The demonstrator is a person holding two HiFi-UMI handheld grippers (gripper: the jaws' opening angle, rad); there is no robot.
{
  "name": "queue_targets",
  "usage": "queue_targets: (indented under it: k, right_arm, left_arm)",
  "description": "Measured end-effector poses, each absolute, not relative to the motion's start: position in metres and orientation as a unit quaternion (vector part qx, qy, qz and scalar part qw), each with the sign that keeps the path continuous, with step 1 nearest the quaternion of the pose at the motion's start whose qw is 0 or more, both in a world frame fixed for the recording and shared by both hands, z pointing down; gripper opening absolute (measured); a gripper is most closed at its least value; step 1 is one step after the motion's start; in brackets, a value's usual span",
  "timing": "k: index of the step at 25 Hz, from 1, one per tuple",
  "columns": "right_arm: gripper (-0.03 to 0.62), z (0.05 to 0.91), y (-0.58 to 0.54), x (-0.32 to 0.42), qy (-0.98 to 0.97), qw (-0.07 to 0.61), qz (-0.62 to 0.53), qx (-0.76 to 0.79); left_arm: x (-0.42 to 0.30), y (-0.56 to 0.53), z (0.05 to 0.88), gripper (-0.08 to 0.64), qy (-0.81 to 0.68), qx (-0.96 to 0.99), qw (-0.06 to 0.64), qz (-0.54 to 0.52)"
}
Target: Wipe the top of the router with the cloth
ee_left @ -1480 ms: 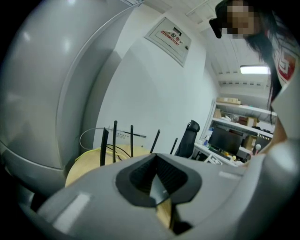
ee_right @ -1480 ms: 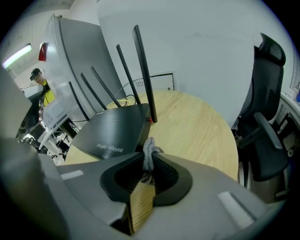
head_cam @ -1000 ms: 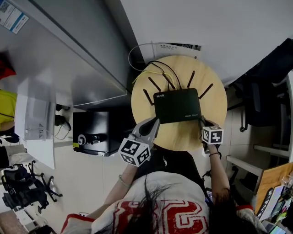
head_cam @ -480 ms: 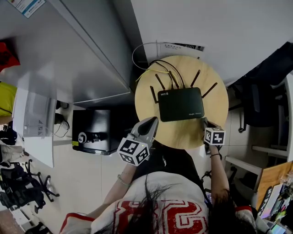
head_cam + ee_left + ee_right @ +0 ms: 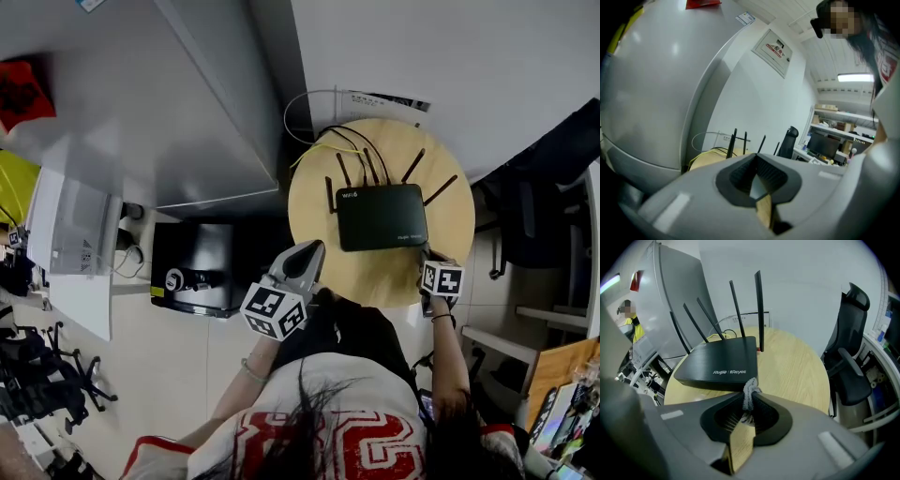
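Router (image 5: 382,217), black with antennas raised, lies flat on the round wooden table (image 5: 375,277). We see the left gripper (image 5: 309,251) at the table's near-left edge, jaws closed on nothing. The right gripper (image 5: 428,257) pinches a small wad of cloth (image 5: 749,398) just short of the router's near edge. We judge that the cloth is not yet on the top and that the whole wipe remains.

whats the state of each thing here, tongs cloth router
left tongs: shut, empty
right tongs: shut on the cloth
cloth: bunched, pinched at the jaw tips, by the router's front edge, not on its top
router: flat on the round table, antennas raised
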State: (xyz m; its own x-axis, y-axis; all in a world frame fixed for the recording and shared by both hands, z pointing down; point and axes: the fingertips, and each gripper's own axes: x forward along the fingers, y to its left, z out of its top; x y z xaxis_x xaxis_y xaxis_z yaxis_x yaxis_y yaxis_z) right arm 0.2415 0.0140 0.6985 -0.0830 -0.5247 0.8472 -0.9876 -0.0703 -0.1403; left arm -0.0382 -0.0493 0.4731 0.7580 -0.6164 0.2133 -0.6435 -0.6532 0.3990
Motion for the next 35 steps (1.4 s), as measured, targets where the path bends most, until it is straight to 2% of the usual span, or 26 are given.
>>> queue_targets:
  k: [8,19,35]
  right_arm:
    - [0.037,0.699,0.012,0.214,-0.624,0.288,0.403,0.605]
    - [0.037,0.692,0.001,0.132,-0.672,0.292,0.39,0.558]
    - [0.037,0.698,-0.009,0.034,-0.719,0.334,0.373,0.482]
  left_arm:
    - [-0.06,-0.053,0.474,0.002,-0.357,0.904,0.233,0.023]
    - [-0.075,-0.054,0.476,0.002,-0.348,0.907,0.237,0.022]
    - [-0.114,-0.061,0.48,0.002,-0.365,0.898,0.246,0.013]
